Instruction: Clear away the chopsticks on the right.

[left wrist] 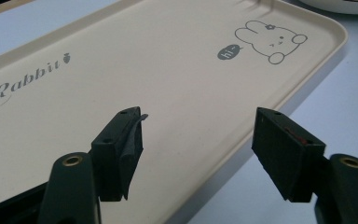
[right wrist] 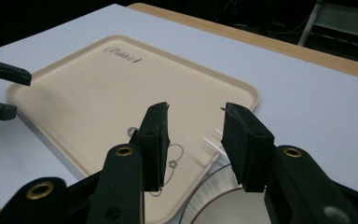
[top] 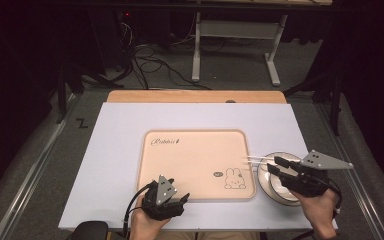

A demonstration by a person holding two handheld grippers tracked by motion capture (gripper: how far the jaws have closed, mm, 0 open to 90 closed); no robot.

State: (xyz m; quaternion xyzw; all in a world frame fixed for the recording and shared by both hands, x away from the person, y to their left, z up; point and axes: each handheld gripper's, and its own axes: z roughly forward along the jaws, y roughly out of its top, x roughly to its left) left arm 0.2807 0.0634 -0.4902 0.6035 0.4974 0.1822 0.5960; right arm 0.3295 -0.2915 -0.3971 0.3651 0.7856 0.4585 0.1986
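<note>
On the white worktop (top: 120, 150) lies a beige rectangular plastic tray (top: 190, 160) with rounded corners, printed with the word "Rabbit" near its far left corner and a small cartoon rabbit near its near right corner. Just beside the tray's right edge sits a round white ribbed bowl (top: 270, 187), its rim close against the tray. A pair of thin white chopsticks (top: 260, 159) rests across the far part of the bowl's rim, with the tips reaching out over the tray's right edge; in the right gripper view the tips (right wrist: 210, 142) show pale between the black jaws, farther off and untouched by them.

The right gripper (top: 275, 166), held in the person's right hand (top: 320, 207), hangs over the bowl and points left toward the tray. Its jaws stand partly spread with nothing between the pads, and whether they brush the chopsticks cannot be told from above. In its own view the bowl (right wrist: 223, 196) lies right below the jaws.

The left gripper (top: 182, 199), held in the person's left hand (top: 145, 222), sits at the tray's near edge, left of the rabbit drawing. Its jaws are spread wide and empty, and its own view looks across the bare tray (left wrist: 168, 70) toward the rabbit print.
</note>
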